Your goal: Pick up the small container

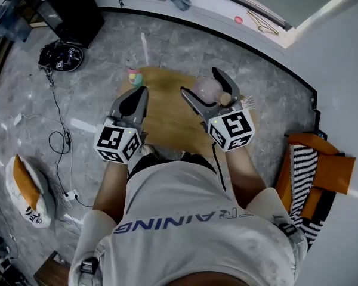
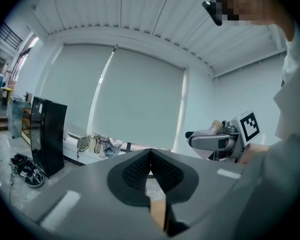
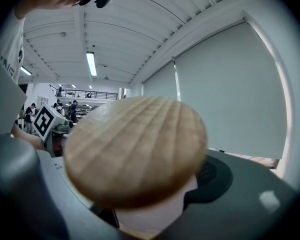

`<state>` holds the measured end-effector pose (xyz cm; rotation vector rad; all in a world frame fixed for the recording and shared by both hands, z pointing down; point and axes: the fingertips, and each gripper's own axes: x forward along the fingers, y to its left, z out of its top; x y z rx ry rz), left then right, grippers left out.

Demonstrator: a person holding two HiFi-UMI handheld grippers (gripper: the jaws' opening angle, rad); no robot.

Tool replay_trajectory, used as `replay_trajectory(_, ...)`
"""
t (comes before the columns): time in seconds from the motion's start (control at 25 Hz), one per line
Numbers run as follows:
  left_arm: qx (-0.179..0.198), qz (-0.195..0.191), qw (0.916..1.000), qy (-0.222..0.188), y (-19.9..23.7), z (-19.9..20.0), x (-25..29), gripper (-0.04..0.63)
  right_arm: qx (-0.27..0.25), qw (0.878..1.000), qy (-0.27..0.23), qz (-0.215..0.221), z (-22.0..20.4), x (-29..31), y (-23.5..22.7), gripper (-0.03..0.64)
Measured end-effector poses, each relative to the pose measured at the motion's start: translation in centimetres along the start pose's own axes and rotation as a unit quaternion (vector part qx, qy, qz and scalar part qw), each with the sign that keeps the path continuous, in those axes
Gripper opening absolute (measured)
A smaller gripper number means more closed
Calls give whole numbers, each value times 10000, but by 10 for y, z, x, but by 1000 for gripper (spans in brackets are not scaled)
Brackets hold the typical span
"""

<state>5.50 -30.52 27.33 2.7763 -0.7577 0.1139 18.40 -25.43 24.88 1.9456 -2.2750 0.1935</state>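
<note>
The small container (image 1: 206,90) is a pale, see-through jar with a round wooden lid (image 1: 225,98). It hangs above the round wooden table (image 1: 167,121), and my right gripper (image 1: 204,85) is shut on it. In the right gripper view the lid (image 3: 135,149) fills the middle, with the pale body (image 3: 155,211) below it between the jaws. My left gripper (image 1: 135,100) hovers over the table's left side, shut, with nothing in it. In the left gripper view its tips (image 2: 150,156) meet, and the right gripper (image 2: 212,140) with the jar shows at the right.
A small pink and green object (image 1: 135,76) sits at the table's far edge. On the grey floor are a black cabinet (image 1: 71,8), a round black device (image 1: 61,57), cables (image 1: 62,142), a white and orange bag (image 1: 27,189) and an orange striped seat (image 1: 316,171).
</note>
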Motion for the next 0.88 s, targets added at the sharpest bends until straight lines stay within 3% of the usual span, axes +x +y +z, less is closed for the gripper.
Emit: replay_trajectory(0.88,32,-24,10000,9,1,2,6,3,90,9999,32,-37,-5,5,-4,434)
